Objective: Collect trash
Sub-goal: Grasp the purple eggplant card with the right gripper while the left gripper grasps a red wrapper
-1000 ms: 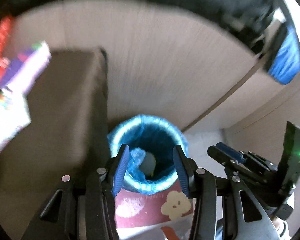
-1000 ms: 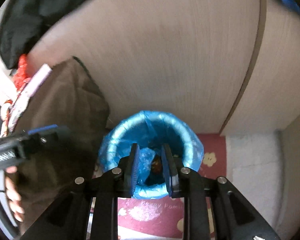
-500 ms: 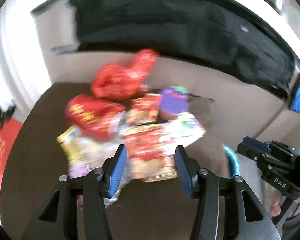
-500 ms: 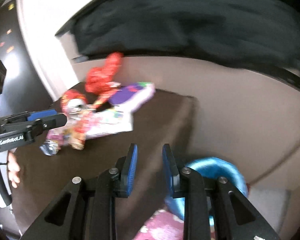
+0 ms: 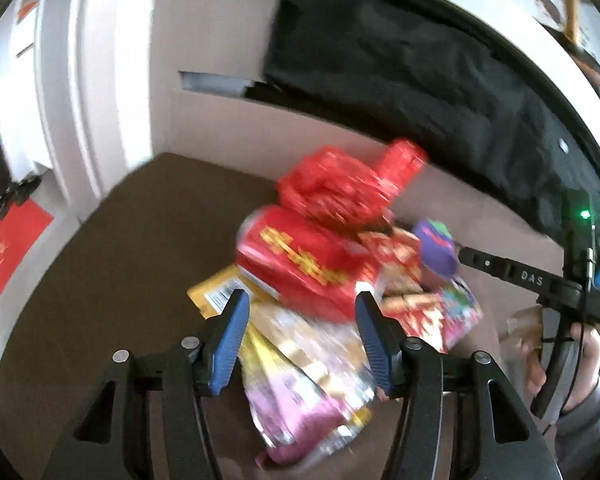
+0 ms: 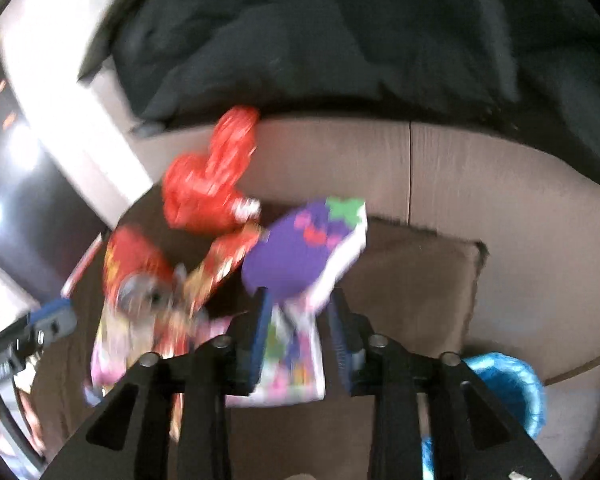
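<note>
My left claw [image 5: 300, 328] hangs wide and empty over the wrapper pile [image 5: 320, 320] on the brown worktop [image 5: 100, 280]; my right claw [image 6: 300, 332], half open and empty, points at the purple packet [image 6: 300, 256] on the pile's right edge.

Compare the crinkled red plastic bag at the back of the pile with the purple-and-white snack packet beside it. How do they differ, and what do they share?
The crinkled red plastic bag is bunched and stands up against the wall; the purple-and-white snack packet lies flatter. The red bag is one colour; the packet carries purple, green and white print. The red bag sits at the back; the packet lies nearest the open right gripper. Both rest on the brown table, not yet gripped.
</note>
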A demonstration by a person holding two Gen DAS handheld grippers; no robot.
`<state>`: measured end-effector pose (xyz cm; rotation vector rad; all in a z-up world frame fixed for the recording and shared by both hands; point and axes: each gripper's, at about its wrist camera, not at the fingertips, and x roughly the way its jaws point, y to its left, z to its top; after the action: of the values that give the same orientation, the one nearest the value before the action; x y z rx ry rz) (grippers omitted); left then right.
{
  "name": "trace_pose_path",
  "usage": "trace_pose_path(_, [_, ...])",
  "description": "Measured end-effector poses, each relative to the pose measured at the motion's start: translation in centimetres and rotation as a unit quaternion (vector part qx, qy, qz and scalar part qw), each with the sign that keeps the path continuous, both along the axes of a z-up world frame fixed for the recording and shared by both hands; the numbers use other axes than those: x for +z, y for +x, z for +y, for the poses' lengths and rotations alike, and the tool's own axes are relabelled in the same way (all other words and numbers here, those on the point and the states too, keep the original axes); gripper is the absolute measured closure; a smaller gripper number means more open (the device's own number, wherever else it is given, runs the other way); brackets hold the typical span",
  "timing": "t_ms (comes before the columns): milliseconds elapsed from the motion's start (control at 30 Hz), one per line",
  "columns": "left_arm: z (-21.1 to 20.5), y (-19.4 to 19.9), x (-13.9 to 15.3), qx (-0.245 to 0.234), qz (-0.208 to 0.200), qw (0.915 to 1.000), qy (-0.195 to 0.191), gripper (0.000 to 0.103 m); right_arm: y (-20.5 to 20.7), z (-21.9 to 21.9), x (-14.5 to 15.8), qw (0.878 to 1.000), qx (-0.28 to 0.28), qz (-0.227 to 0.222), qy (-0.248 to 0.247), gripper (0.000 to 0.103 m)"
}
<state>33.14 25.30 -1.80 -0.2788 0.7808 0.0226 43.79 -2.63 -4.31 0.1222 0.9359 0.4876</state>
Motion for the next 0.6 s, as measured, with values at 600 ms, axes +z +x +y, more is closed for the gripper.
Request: trace_pose_path(600, [4.3,1.9,-2.2,0.033,0.008,0.9989,-0.031,0.047,6.3,7.6,-2.9,0.995,-0.04,0.062,-0.072,0.04])
